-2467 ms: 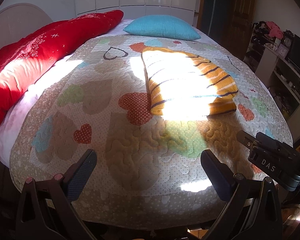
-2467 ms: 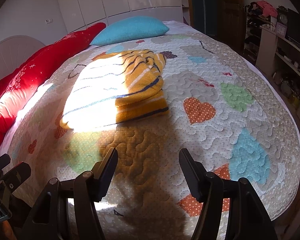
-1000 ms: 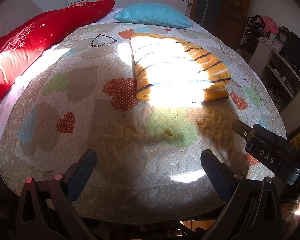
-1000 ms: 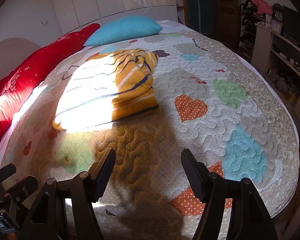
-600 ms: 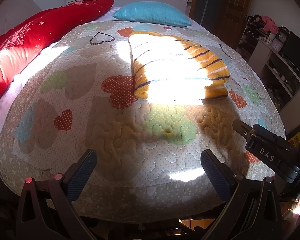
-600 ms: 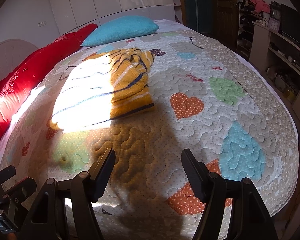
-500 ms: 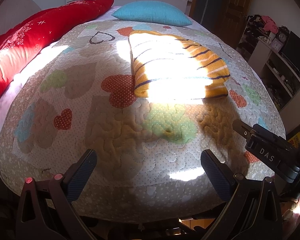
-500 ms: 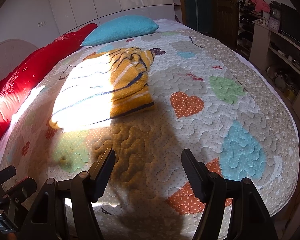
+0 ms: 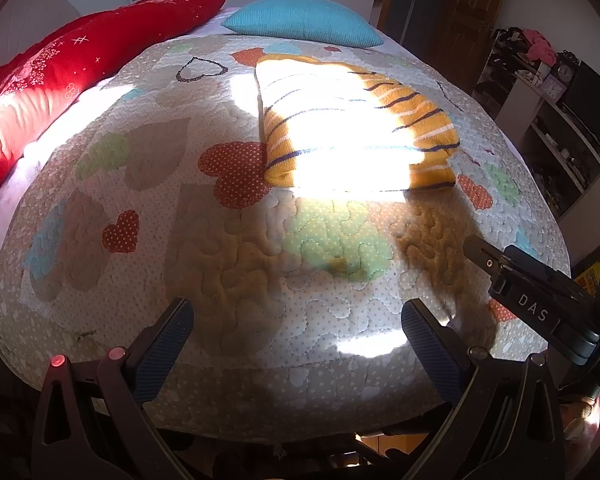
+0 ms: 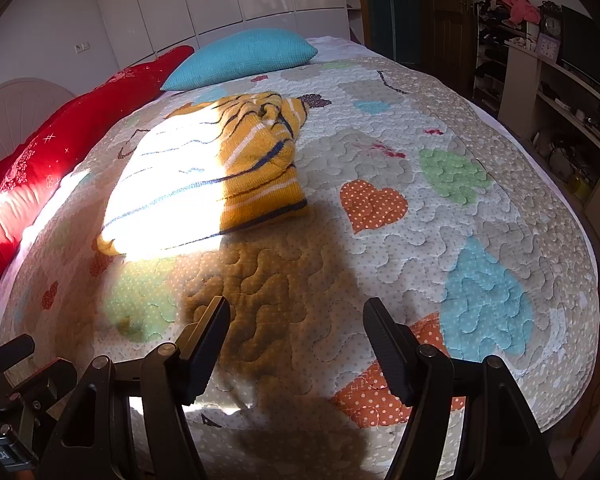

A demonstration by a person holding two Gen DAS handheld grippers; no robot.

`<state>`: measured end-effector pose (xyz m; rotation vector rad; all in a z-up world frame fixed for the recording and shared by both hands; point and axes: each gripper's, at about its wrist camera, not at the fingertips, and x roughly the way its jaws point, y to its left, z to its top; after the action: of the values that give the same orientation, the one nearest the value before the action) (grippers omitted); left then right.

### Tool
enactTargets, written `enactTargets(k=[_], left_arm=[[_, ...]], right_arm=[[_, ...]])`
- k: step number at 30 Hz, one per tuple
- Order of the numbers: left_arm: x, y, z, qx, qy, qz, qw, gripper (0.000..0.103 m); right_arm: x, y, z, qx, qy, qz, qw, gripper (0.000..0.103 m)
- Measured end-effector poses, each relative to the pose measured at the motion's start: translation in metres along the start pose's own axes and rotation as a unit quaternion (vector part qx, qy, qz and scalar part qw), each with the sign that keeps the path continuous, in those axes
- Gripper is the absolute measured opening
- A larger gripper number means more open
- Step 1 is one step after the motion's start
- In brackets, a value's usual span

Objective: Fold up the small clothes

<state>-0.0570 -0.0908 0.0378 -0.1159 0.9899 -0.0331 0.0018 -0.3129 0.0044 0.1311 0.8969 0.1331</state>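
Now, folded orange striped knit sweater flat on heart-patterned quilted bedspread, below turquoise pillow. Left gripper and right gripper well short of sweater, jaws spread wide, gripping nothing.

A small orange knit sweater with white and dark blue stripes is found folded into a compact rectangle, laid flat on the heart-patterned quilt, partly washed out by sunlight.
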Motion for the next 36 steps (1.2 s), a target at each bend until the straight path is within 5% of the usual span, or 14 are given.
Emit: enactTargets(k=[36], left_arm=[[0.0064, 0.0043, -0.0035, -0.003, 0.011, -0.005, 0.9999, 0.103]], right_arm=[[0.0017, 0.0001, -0.001, -0.006, -0.001, 0.001, 1.0, 0.074]])
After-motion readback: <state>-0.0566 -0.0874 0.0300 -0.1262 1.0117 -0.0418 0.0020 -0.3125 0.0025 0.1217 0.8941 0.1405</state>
